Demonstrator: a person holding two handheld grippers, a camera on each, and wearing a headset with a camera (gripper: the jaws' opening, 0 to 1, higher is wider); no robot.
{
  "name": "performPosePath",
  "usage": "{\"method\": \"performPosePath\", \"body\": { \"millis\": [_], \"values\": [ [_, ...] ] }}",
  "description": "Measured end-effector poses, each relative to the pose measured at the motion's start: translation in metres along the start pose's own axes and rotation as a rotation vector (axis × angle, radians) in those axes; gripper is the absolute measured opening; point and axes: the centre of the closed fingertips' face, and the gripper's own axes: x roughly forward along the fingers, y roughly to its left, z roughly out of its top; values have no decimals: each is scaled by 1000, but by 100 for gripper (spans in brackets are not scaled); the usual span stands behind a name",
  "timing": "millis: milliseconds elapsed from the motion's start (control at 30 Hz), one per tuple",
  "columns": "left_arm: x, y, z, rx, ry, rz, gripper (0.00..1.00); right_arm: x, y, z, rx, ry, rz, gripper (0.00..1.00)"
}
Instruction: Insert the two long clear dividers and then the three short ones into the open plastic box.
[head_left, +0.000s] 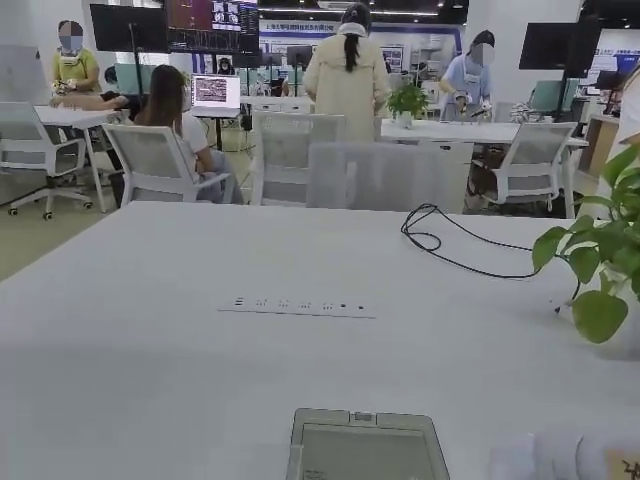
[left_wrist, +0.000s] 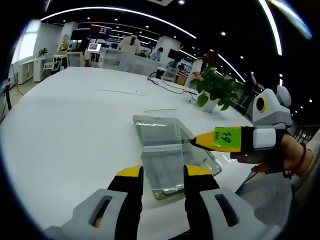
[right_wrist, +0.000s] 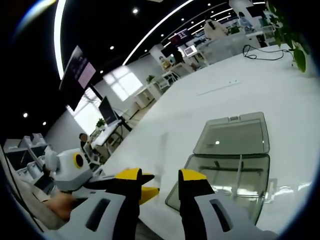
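Note:
The clear plastic box (right_wrist: 227, 187) lies open on the white table, its lid (right_wrist: 235, 135) folded flat on the far side. Thin clear strips (right_wrist: 240, 172) stand upright inside the base. My right gripper (right_wrist: 161, 176) hangs open just left of the box's near corner. In the left gripper view the same box (left_wrist: 165, 160) lies straight ahead, and my left gripper (left_wrist: 164, 172) is open with its yellow tips at the box's near edge. The right gripper (left_wrist: 215, 140) reaches in from the right over the box's rim. The head view catches the lid (head_left: 365, 445) at the bottom edge.
A potted plant (head_left: 600, 260) stands at the table's right side, with a black cable (head_left: 450, 245) looping beside it. A flush socket strip (head_left: 297, 305) sits mid-table. Chairs, desks and several people fill the room beyond the table's far edge.

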Motion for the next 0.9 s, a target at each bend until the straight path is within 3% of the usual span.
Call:
{"method": "performPosePath", "body": {
  "millis": [233,400,600,900],
  "values": [
    [2,-21,4,-36,-21,-69,30,4,-1,0,5,-12,-7,24],
    [2,-29,4,-81,-17,-99,30,5,-3,2,23,-33,-13,17],
    [1,-36,5,-115,-18,-127,30,4,-5,0,57,-34,-14,8],
    [0,-38,6,-135,-18,-126,30,2,-3,2,91,-43,-10,7]
  ]
}}
